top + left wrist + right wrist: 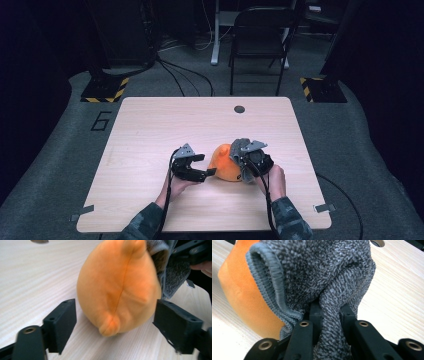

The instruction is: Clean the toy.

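Observation:
An orange plush toy sits on the wooden table, a little right of the middle and towards the front. A grey knitted cloth covers its right side like a cap. My left gripper is at the toy's left and is open. In the left gripper view the two jaws stand wide on either side of the orange plush toy without touching it. My right gripper is shut on a fold of the grey knitted cloth, with the orange plush toy showing beside the cloth's ribbed edge.
A round cable hole lies near the table's far edge. A folding chair stands beyond the table. Strips of tape mark the front corners. Bare wood stretches to the left and behind the toy.

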